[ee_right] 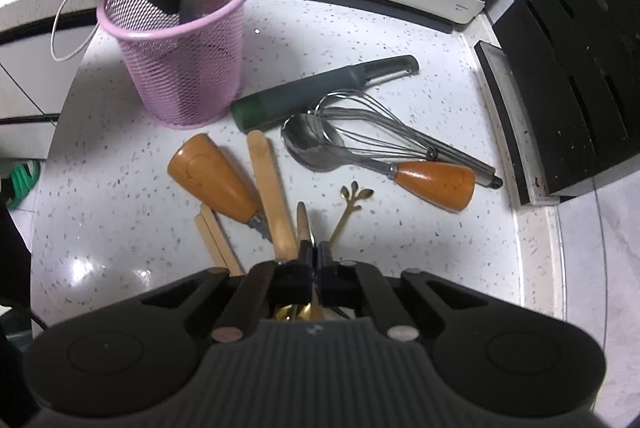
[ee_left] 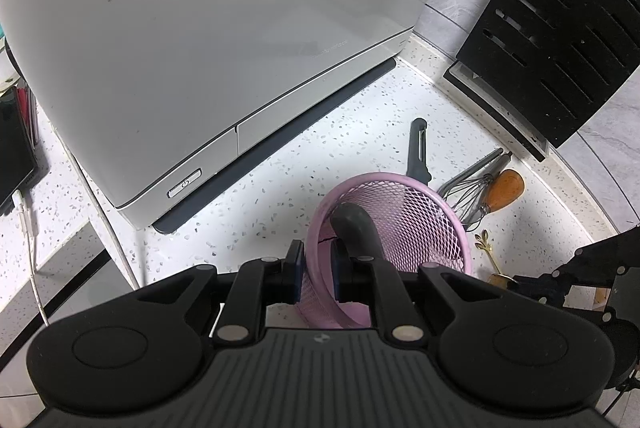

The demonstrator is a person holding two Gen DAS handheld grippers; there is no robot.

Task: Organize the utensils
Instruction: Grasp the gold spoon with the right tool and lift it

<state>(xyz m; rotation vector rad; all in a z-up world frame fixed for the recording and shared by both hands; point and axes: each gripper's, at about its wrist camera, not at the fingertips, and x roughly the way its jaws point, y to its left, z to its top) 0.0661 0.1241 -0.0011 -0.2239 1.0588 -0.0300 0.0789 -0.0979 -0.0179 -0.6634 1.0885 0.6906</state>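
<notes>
Pink mesh utensil cup (ee_right: 176, 44): rim pinched by left gripper (ee_left: 316, 270). Right gripper (ee_right: 315, 252), near the cup, clamped a thin gold utensil (ee_right: 303, 224); neighbouring gold leaf-handled spoon (ee_right: 352, 204) risked snagging on lift.

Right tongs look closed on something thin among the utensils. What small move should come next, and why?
Probably lift it straight up. The right tongs are shut on a slim gold utensil among the wooden sticks, so raising it first should clear them. The left tongs grip the pink mesh cup's rim, steadying it for the drop.
</notes>
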